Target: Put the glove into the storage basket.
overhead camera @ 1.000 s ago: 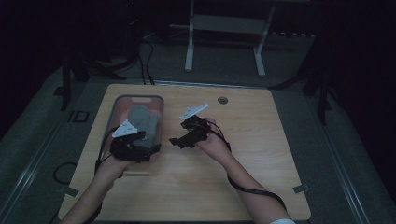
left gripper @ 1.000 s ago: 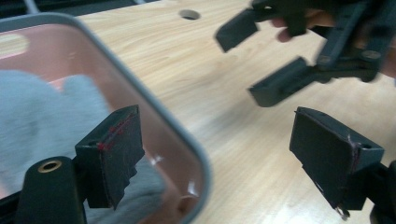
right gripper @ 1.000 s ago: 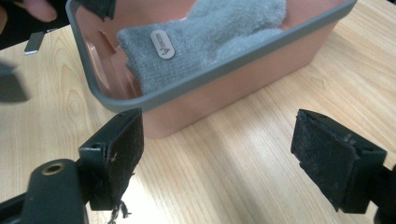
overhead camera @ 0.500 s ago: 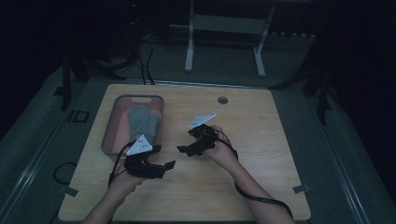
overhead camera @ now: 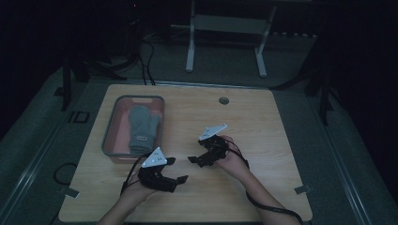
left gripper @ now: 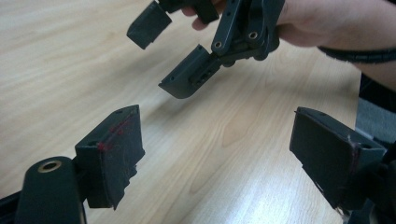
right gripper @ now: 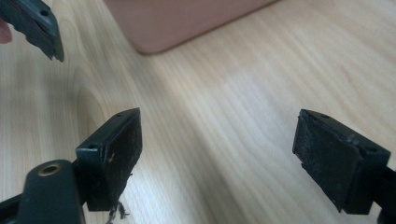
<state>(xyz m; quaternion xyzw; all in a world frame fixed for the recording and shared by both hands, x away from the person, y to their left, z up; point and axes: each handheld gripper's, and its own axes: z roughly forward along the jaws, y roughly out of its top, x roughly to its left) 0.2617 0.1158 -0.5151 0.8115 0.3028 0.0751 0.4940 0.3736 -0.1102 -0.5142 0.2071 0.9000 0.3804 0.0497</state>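
In the pink tray [overhead camera: 112,136] the grey mitten [overhead camera: 142,127] lies lengthwise, cuff nearest; both tongs [overhead camera: 177,179] [overhead camera: 193,160] gape wide, empty.

A round grommet [overhead camera: 224,100] sits in the wooden table [overhead camera: 272,126].

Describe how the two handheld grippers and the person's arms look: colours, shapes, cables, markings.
Both the left gripper and right gripper are black, with two blocky jaws, a pale three-cornered plate on top and a trailing black cable. The left's pads carry faint red marks. The forearms are bare, without sleeves.
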